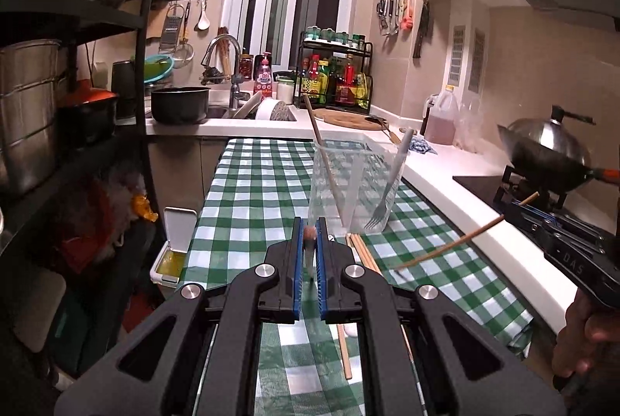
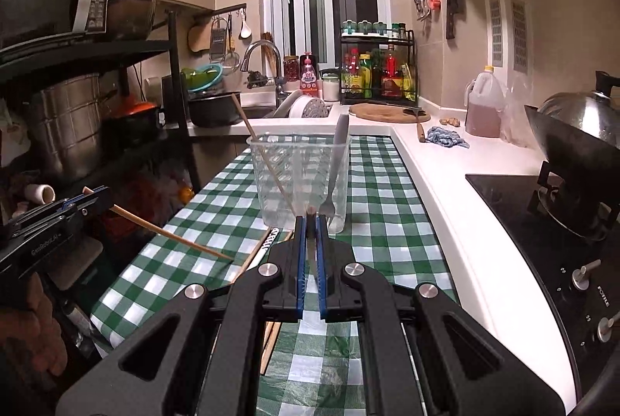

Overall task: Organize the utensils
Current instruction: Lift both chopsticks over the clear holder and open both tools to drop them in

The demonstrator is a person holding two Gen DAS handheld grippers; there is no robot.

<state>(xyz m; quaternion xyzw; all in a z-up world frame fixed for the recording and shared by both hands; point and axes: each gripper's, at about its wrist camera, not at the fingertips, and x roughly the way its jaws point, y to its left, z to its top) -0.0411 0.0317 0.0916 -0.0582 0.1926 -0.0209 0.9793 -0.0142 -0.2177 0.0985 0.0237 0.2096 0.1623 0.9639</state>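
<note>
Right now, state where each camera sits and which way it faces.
Left wrist: on the left gripper, facing along its fingers toward the clear container; the right gripper, gripping a chopstick, and right hand show at right.
Right wrist: on the right gripper, facing the same container; the left gripper and left hand show at left.
Shared: clear container, fork, checked tablecloth.

Green-and-white checked cloth (image 1: 252, 191) covers the desk; clear holder (image 2: 300, 179); grey fork (image 2: 336, 160); tan chopsticks (image 1: 445, 248); black tongs with blue pads (image 2: 299, 268).

Clear plastic cup (image 2: 300, 179) upright on checked cloth, holding chopstick (image 2: 259, 148) and fork (image 2: 336, 164)
</note>
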